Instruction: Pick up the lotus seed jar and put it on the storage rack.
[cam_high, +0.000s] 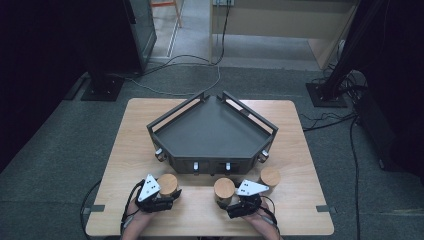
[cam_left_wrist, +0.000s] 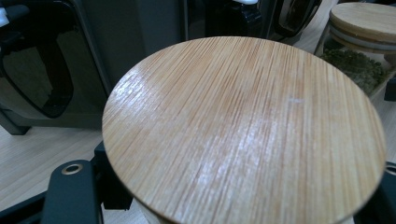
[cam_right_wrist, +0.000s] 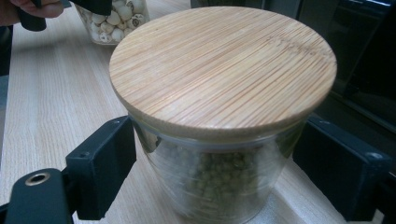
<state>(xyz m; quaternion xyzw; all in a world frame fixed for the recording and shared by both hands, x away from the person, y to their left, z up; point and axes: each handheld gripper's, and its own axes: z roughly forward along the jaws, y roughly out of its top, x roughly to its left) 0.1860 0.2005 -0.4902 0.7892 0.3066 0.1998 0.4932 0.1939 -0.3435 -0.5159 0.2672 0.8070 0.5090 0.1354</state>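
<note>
Table (cam_high: 300, 150) was the base, with the dark corner tray (cam_high: 212, 132) at 12 o'clock from my grippers — empty from what I could see. Three bamboo-lidded glass jars stood along its front edge.

Left jar (cam_high: 167, 183), at 9 o'clock of the row, sat between the left gripper (cam_high: 159, 196) jaws; in the left gripper view the lid (cam_left_wrist: 243, 126) hid the contact, so I couldn't tell whether they were pinching or just bracketing.

Middle jar (cam_high: 224, 190) held green beans; the right gripper (cam_high: 231, 204) had its jaws spread either side of the glass (cam_right_wrist: 215, 186), close, left jaw about touching, not clearly clamped.

Third jar (cam_high: 270, 176) stood at 3 o'clock, untouched.

My read: grasp step on both jars — lift not started. Next move called for squeezing below the lids, lifting straight up, clearing the tray rail, setting down inside.
</note>
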